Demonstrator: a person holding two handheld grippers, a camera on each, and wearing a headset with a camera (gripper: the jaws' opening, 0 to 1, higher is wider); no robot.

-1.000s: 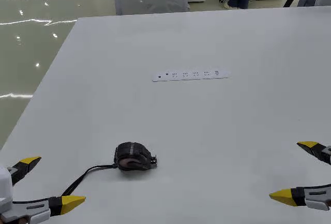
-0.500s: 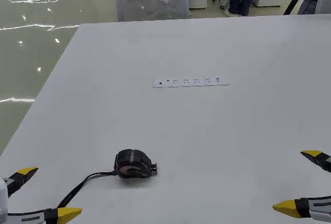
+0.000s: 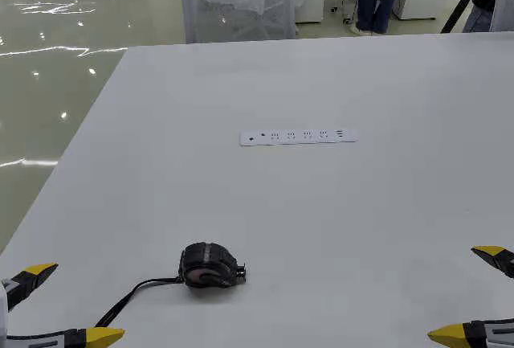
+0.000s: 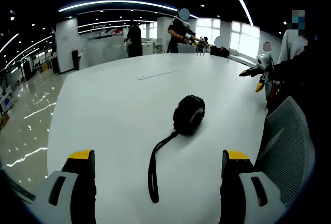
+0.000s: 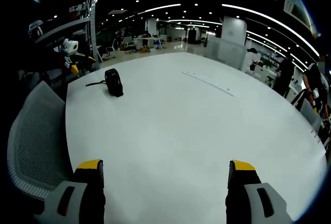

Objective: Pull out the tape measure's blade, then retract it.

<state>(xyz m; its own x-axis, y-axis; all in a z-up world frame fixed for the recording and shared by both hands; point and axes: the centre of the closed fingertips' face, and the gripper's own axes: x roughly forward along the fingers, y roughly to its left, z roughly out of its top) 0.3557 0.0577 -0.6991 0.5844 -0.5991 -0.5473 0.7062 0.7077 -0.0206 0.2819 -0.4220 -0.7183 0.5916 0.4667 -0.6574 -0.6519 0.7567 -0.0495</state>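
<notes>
White table [image 3: 321,219] bears tape measure [image 3: 210,265]; left gripper [image 3: 72,302], right gripper [image 3: 470,292] cropped below.

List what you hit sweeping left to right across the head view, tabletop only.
left claw → tape measure → power strip → right claw
</notes>
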